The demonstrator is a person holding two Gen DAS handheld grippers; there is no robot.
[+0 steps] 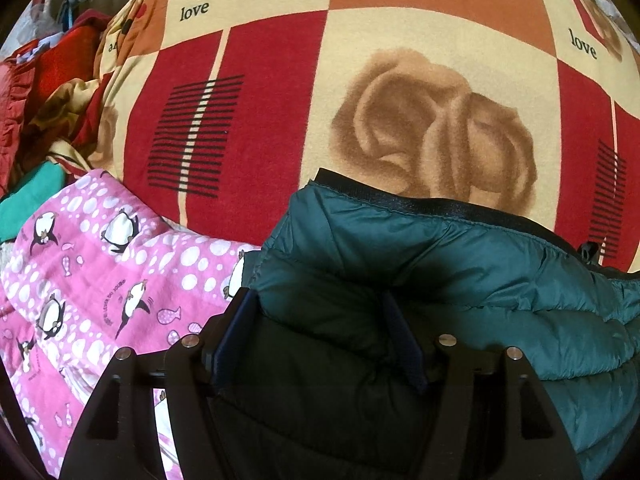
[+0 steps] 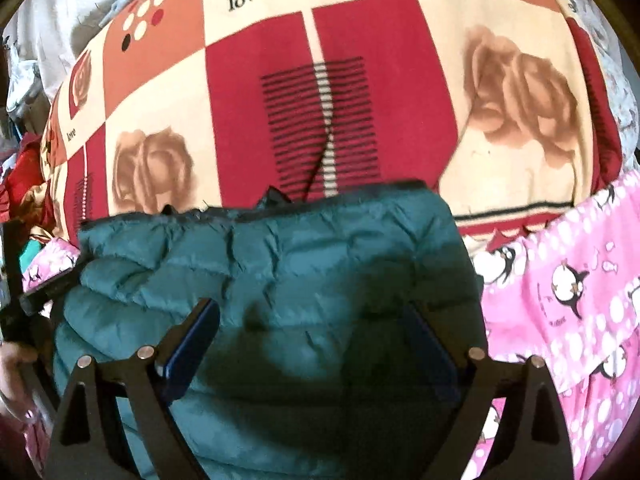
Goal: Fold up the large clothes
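On the patterned bedspread (image 2: 360,60), a puffy teal quilted jacket (image 2: 280,264) lies bunched; left tool (image 1: 316,312) pinches its fabric, right tool (image 2: 316,320) spread wide above it.

Our two grippers, both tilted down over the bed

Our left gripper (image 1: 320,320) has its jaws part open with padded jacket (image 1: 440,272) fabric bunched between the blue pads (image 1: 230,328); we cannot tell whether they press on it. Our right gripper (image 2: 316,332) stands with jaws spread wide above the jacket, gripping nothing. A hand (image 2: 14,380) shows at the left edge of the right wrist view.
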